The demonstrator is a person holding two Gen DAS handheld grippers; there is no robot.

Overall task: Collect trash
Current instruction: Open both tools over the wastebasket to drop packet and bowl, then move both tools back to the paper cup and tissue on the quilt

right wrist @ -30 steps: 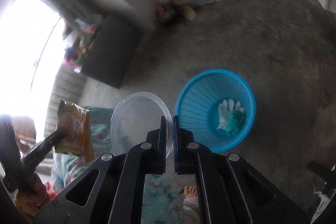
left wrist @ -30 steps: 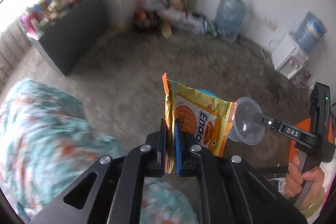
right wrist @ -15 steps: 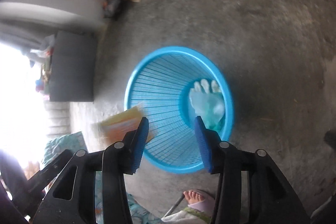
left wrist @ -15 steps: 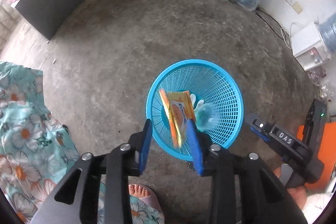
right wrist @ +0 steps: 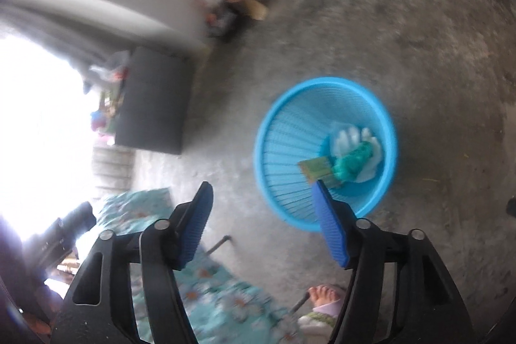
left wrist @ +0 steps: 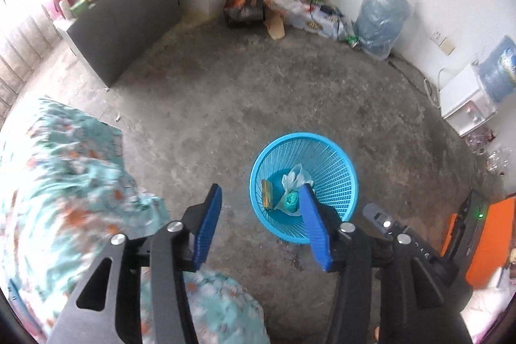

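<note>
- Blue basket (left wrist: 342,179) sits on concrete floor (left wrist: 225,105), just ahead of both my grippers.
- Noodle packet (left wrist: 267,198) lies inside basket, leaning on its wall, beside clear plastic cup (left wrist: 295,179) and green wad (left wrist: 292,199).
- My left gripper (left wrist: 259,226) fingers wide apart, holding nothing.
- My right gripper (right wrist: 261,223) fingers wide apart too, nothing between.
- Floral cloth (left wrist: 64,176) to left; water jug (left wrist: 382,18) by far wall.

I am noting motion blur smearing the floral cloth (left wrist: 74,182) in the left wrist view. My left gripper's fingers (left wrist: 311,215) are covering part of the blue basket (left wrist: 338,157). A bare foot (right wrist: 324,295) is lying partly behind the right gripper's frame.
</note>
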